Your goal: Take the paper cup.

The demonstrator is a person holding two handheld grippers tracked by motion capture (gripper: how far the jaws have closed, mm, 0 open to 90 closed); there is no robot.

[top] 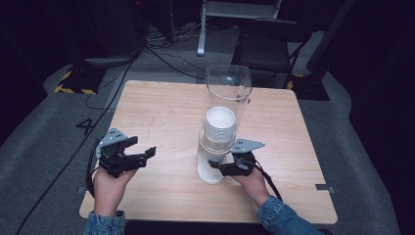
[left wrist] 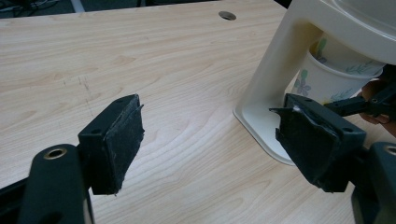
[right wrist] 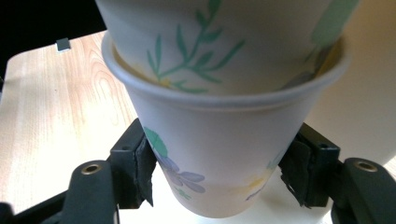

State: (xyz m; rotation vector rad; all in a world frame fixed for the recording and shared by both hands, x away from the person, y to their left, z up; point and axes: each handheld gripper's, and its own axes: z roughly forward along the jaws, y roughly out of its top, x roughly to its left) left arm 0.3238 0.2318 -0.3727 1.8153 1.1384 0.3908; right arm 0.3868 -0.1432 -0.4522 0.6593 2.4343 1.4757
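A white cup dispenser [top: 210, 171] with a clear tube [top: 227, 90] stands mid-table and holds a stack of paper cups [top: 220, 120]. In the right gripper view the lowest flower-printed cup [right wrist: 219, 140] hangs below another cup [right wrist: 224, 42], and my right gripper [right wrist: 219, 172] is shut on its lower sides. From above, the right gripper [top: 219, 166] sits at the dispenser's foot. My left gripper [top: 143, 146] hovers open over the table's left part, nothing between its pads. The left gripper [left wrist: 210, 140] points toward the dispenser stand [left wrist: 275, 70] and the cup [left wrist: 320, 79].
The wooden table [top: 161, 112] has a small round hole [left wrist: 227, 15] near its far edge. Behind the table stand a black folding chair [top: 271, 44] and a white stand leg [top: 201, 29], with cables across the grey floor [top: 161, 58].
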